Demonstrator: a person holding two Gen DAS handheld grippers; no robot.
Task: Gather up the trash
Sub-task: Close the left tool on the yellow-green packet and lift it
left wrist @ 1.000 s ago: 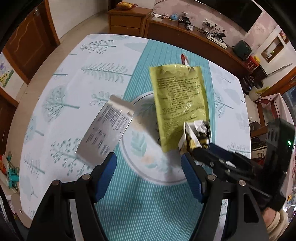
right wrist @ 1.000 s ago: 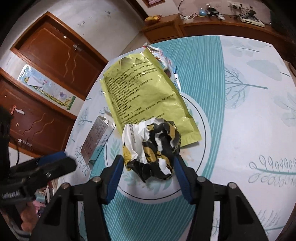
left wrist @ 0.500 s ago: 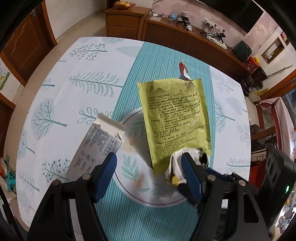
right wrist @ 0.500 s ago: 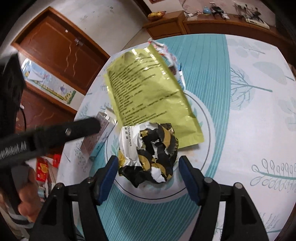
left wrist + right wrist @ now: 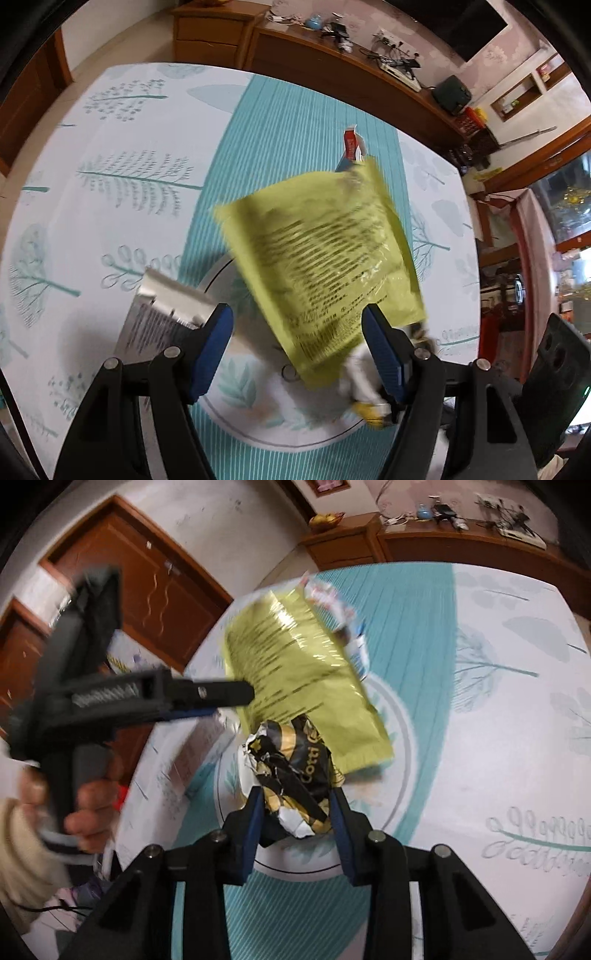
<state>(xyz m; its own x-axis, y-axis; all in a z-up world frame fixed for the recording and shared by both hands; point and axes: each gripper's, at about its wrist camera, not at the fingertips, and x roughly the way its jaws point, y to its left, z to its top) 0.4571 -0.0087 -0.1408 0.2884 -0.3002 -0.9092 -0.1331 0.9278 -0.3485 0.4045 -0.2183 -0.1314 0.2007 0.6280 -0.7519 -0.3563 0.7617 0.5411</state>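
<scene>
Two handheld grippers are working over a round table covered in a white and teal cloth printed with trees; the right gripper is pinching a crumpled black, gold and white wrapper between its blue pads, its jaws having just been closing onto the wad; the wrapper is sitting at the near side of a circle printed on the cloth, touching the lower edge of a flat yellow-green bag printed with dark text; the left gripper is hanging with its jaws spread wide and nothing pressed between them, the near corner of the yellow-green bag lying in the gap between the pads; a silver foil packet is lying just beside the left pad, partly hidden by it; a small red and white scrap is peeking out behind the far edge of the bag; in the right wrist view a hand in a pale cuff is gripping the handle of the left tool; wooden cabinets are lining the wall beyond the table; both views are blurred.
</scene>
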